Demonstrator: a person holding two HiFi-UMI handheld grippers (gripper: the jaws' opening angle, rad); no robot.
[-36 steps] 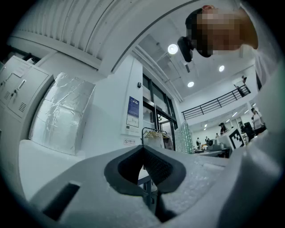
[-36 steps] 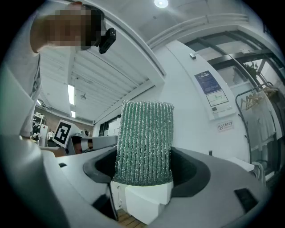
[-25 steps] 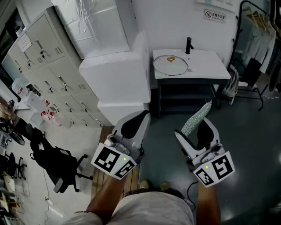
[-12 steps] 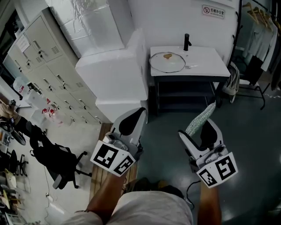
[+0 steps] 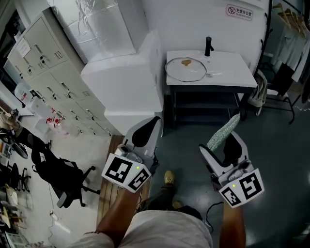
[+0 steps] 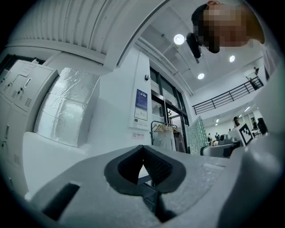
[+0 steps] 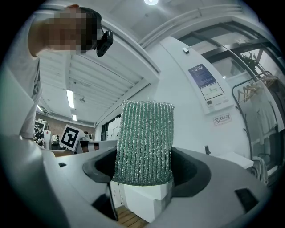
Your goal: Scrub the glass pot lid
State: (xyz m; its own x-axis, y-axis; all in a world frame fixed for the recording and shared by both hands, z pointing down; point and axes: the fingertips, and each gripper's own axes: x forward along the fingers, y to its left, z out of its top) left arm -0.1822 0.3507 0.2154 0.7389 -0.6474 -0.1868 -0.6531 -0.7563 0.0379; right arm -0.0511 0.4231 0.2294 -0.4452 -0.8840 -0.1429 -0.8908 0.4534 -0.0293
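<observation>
Holding a gripper in each hand, we stand well apart from the white table [image 5: 232, 73] where the glass pot lid [image 5: 187, 70] lies flat, near a black tap [image 5: 209, 46]; its knob [image 5: 186, 61] shows as a small brown spot, and whether the glass is wet or soiled is too small to tell; our left gripper [image 6: 143, 150] has its jaws pressed fully together with nothing between them, the dark pads meeting in a thin line; our right gripper [image 7: 144, 167] is clamped on a green mesh scrubber [image 7: 144, 141], which stands upright out of the jaws and blocks the middle of that view, so the part of it down between the pads is hidden; neither gripper view shows the lid; the right gripper view gives only the table's edge and the tap, off to the right; in the head view the clothes rack [image 5: 286, 19] is cut off at the right edge, and the wall sign [image 5: 239, 11] is too small to read
</observation>
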